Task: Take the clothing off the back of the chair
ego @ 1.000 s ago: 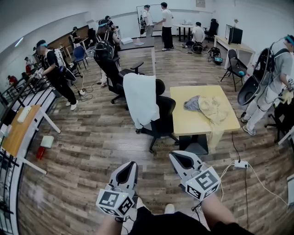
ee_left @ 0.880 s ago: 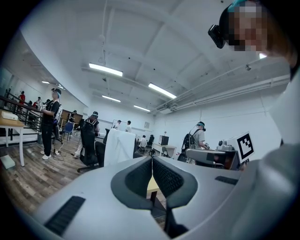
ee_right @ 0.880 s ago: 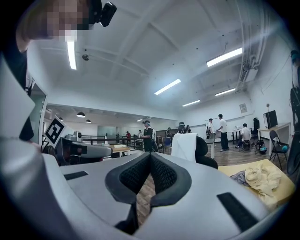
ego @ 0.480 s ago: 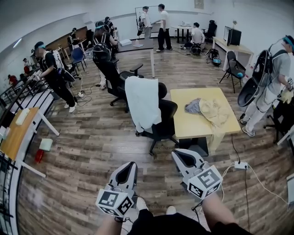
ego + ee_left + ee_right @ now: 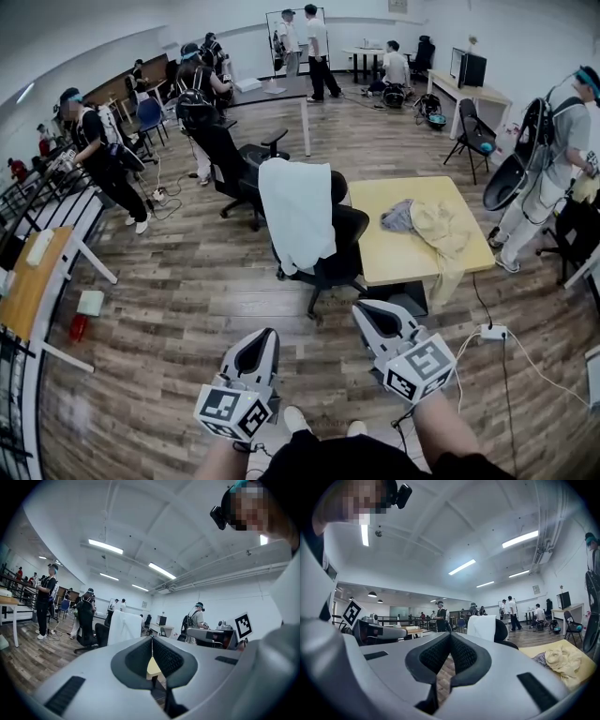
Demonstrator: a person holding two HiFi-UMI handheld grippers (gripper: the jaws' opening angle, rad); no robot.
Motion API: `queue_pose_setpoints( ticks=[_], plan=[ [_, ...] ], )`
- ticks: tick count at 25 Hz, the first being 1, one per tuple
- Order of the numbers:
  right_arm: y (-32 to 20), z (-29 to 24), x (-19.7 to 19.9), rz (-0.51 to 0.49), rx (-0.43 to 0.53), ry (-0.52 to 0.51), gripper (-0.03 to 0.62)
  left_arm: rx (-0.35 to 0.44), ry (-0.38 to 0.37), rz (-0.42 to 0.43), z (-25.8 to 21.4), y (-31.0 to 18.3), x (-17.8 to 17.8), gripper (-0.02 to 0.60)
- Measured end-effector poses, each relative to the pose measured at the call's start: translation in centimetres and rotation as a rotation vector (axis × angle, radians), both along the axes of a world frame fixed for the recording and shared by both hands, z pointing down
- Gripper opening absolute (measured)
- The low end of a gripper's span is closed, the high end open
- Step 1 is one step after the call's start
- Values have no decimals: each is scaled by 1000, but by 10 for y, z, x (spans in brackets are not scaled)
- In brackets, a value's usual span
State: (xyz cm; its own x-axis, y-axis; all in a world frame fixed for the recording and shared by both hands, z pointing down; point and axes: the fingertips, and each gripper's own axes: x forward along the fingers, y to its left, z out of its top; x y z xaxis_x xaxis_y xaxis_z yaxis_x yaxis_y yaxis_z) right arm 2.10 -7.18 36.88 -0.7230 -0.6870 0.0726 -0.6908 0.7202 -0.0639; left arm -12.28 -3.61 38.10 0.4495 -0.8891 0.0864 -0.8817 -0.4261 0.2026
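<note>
A white garment (image 5: 298, 214) hangs over the back of a black office chair (image 5: 345, 246) that stands against a yellow table (image 5: 386, 261). The garment also shows in the left gripper view (image 5: 124, 627) and in the right gripper view (image 5: 483, 626). Both grippers are held level, side by side, well short of the chair and pointing toward it. My left gripper (image 5: 266, 335) (image 5: 152, 641) is shut with nothing in it. My right gripper (image 5: 367, 308) (image 5: 450, 637) has its jaws together too, and it is empty.
A heap of pale clothes (image 5: 427, 225) lies on the table. A second black chair (image 5: 234, 155) stands behind the first. A power strip with cables (image 5: 492, 332) lies on the floor at right. Several people stand around; one (image 5: 553, 178) is close by the table's right.
Both grippers have moved forward together toward the chair, which now sits a little nearer and lower in the head view. Both stay shut.
</note>
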Motion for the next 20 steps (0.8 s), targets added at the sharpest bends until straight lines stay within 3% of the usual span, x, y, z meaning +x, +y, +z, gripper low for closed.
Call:
queue_pose_setpoints(
  ticks=[20],
  plan=[
    [-83,4,-88,82,0,11,12,8,4,64,5,-93,-96,20]
  ],
)
